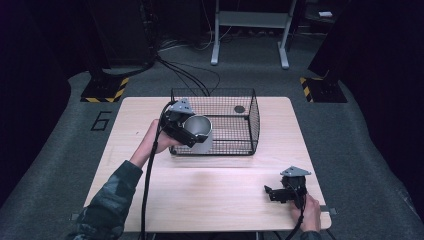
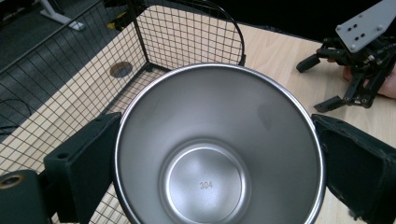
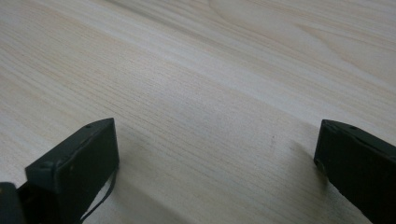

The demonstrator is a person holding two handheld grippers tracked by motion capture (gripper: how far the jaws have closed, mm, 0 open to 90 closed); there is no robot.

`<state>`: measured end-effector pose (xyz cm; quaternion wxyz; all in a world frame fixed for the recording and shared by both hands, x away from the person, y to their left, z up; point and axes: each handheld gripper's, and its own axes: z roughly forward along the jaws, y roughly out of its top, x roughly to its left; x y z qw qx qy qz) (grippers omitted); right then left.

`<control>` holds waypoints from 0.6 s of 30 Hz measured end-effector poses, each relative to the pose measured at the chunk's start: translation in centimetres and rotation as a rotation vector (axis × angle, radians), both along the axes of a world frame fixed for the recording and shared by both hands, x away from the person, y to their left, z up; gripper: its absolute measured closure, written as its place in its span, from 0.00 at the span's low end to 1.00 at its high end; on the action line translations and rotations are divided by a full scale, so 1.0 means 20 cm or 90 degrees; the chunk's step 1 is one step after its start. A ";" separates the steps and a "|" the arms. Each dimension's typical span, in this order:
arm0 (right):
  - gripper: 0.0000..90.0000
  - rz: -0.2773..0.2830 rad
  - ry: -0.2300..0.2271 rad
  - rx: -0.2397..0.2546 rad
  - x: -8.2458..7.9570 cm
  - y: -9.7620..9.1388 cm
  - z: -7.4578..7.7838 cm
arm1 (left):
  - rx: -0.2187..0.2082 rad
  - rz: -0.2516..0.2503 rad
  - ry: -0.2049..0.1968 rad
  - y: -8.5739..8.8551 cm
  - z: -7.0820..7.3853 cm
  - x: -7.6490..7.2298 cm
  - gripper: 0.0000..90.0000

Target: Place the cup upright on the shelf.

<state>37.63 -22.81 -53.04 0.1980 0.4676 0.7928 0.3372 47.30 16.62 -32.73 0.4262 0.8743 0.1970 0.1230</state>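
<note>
A pale wooden table (image 1: 210, 190) stands on grey carpet (image 1: 360, 150) marked with a "6" (image 1: 102, 120).

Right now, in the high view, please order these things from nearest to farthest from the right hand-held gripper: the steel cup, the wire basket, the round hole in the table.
From the right hand-held gripper, at the table's near right corner:
1. Wire basket, its near right corner closest.
2. Steel cup, held at the basket's left end.
3. Round hole, at the far edge inside the basket.

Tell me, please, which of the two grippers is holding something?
The left gripper, by the wire basket, clamps a steel cup; the right gripper rests open over bare table.
</note>
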 end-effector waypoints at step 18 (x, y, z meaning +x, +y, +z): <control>0.00 0.002 -0.001 -0.001 0.00 0.00 0.00 | 0.003 0.012 -0.008 -0.06 0.06 0.13 0.07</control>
